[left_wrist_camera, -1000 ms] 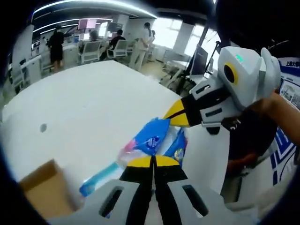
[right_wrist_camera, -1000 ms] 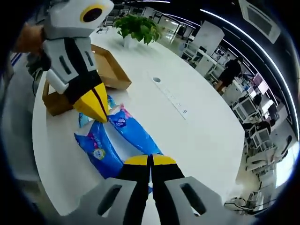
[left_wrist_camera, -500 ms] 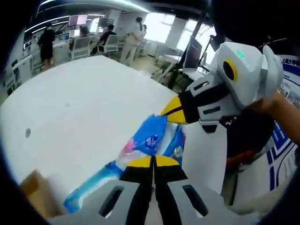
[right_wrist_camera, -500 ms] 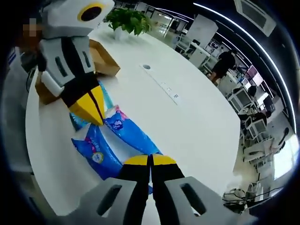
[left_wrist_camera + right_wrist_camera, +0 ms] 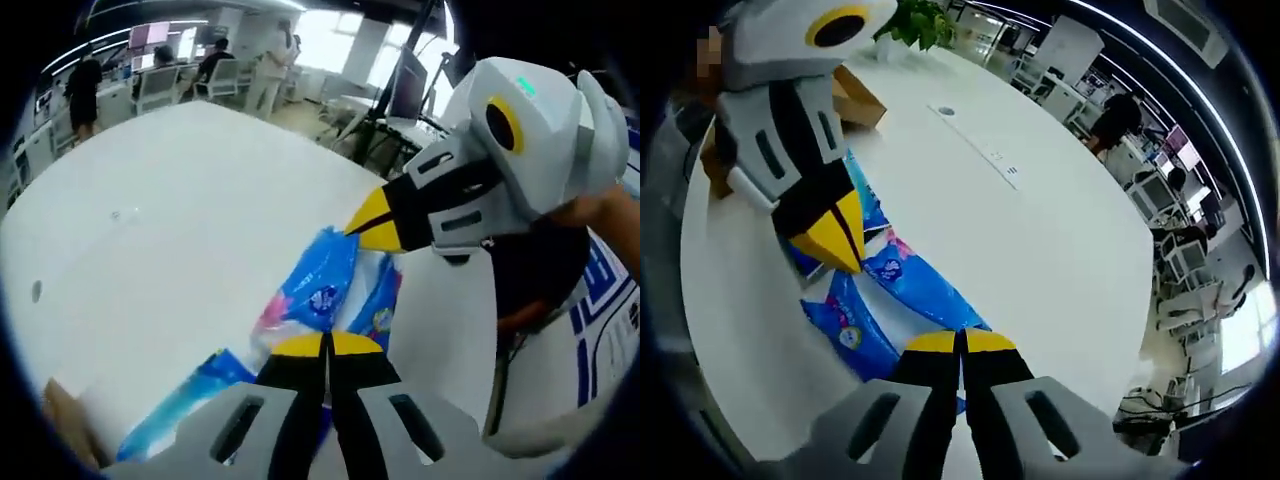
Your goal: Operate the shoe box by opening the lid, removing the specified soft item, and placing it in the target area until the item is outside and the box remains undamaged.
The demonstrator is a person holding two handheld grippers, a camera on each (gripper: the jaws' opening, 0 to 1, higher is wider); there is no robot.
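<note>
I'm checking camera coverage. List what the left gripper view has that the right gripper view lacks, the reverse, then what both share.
Left gripper view alone: the right hand-held gripper entering from the right, and a blue-lettered sign.

Right gripper view alone: the left hand-held gripper, the plant, more of the box.

Shared: the blue pack pinched at both ends, the white table.

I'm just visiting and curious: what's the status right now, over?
Left gripper and right gripper both shut on blue soft pack, above white table. Cardboard shoe box behind, intact. Nothing in the way.
</note>
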